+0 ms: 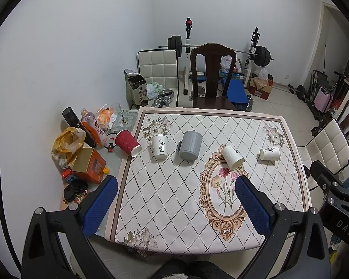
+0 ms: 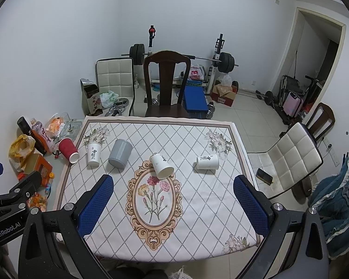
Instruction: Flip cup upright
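Several cups lie on the patterned tablecloth (image 1: pixel 174 197). A red paper cup (image 1: pixel 127 143) (image 2: pixel 68 150) lies on its side at the cloth's left edge. A white paper cup (image 1: pixel 160 146) (image 2: pixel 93 154) stands next to it. A grey mug (image 1: pixel 190 145) (image 2: pixel 120 153) lies tipped. A white cup (image 1: pixel 232 157) (image 2: pixel 161 165) lies on its side near the middle. Another white cup (image 1: pixel 270 153) (image 2: pixel 207 162) lies on its side at the right. My left gripper (image 1: pixel 176 183) is open and empty above the near half of the table. My right gripper (image 2: pixel 174 182) is open and empty, also near.
Clutter sits left of the cloth: an orange bottle (image 1: pixel 93 125), a black flask (image 1: pixel 78 125), a yellow bag (image 1: pixel 67 144), an orange box (image 1: pixel 88 165). A dark wooden chair (image 1: pixel 210 76) stands behind the table, white chairs (image 2: pixel 290 158) at the right. A weight bench stands at the back.
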{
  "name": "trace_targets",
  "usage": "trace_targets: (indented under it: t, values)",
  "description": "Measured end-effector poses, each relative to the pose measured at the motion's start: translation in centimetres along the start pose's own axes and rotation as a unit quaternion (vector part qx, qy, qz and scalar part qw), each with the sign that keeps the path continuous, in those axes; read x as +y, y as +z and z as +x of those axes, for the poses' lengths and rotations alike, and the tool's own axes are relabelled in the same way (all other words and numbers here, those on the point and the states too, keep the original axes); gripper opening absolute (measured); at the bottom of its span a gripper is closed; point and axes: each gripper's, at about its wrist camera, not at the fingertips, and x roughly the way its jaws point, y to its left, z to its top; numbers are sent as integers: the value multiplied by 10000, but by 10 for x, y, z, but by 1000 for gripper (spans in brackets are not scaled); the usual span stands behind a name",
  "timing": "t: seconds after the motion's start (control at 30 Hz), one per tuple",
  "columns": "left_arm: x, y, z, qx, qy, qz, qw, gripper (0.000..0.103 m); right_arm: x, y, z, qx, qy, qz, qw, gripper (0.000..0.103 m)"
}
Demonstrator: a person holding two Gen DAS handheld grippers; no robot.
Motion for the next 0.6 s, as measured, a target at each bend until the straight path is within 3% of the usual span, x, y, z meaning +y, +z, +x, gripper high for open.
trace_targets:
  t: [0.6]
  values:
    - [-1, -1, 0, 0, -7, 0, 10000, 103, 1, 0, 0, -6, 3, 11, 10000, 103]
